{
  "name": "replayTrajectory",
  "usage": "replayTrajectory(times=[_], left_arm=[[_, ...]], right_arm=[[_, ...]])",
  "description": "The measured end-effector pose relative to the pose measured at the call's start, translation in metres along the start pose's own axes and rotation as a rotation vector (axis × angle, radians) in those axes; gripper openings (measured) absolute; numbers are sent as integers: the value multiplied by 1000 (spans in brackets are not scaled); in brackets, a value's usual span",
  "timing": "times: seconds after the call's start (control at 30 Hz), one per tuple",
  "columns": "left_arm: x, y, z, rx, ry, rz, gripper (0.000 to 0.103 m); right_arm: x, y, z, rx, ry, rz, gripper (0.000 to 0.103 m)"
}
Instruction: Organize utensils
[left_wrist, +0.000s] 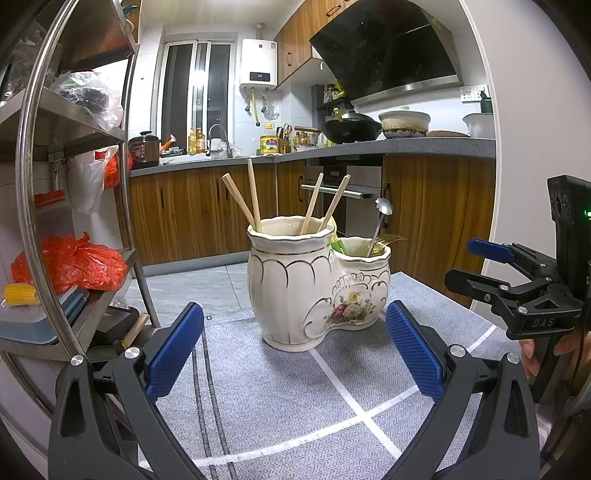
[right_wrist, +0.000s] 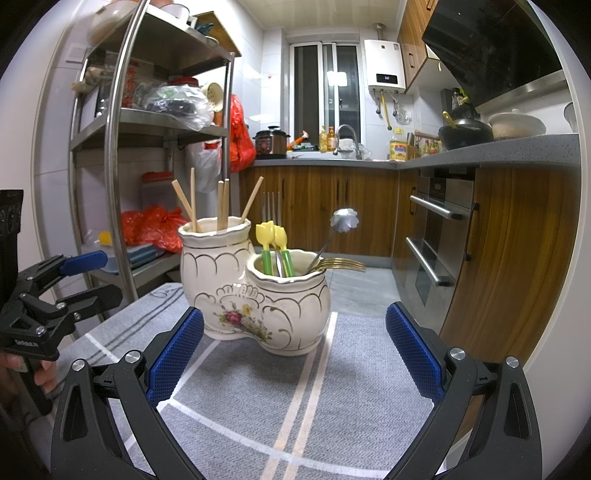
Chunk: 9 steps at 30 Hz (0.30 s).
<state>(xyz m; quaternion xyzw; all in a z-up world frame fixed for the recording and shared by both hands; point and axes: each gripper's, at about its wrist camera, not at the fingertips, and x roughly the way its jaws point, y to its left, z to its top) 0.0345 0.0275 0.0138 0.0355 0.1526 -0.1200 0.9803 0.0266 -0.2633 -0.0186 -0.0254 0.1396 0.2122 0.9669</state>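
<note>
So the ceramic holder (right_wrist: 255, 295) sits on the grey mat (right_wrist: 314, 406) near the far edge, and everything looks sorted already: wooden chopsticks (right_wrist: 221, 203) stand nearly upright in the tall compartment on the left, while the yellow-green spoons (right_wrist: 271, 251), the gold forks (right_wrist: 341, 264) and a flower-headed steel spoon (right_wrist: 332, 236) lean out of the low compartment on the right. Both tools hang back on the near side, fingers spread wide, nothing in them. The right gripper (right_wrist: 295, 354) faces the low pot pretty much head on, so I'd guess it's nearer those handles; the left gripper (left_wrist: 295, 350) lines up with the tall pot.
</note>
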Motion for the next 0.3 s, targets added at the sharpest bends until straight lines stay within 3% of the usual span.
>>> replayTrajectory(times=[0.3], left_arm=[[8, 3, -1, -27, 44, 38, 98]], right_arm=[[1, 0, 0, 0, 1, 0, 98]])
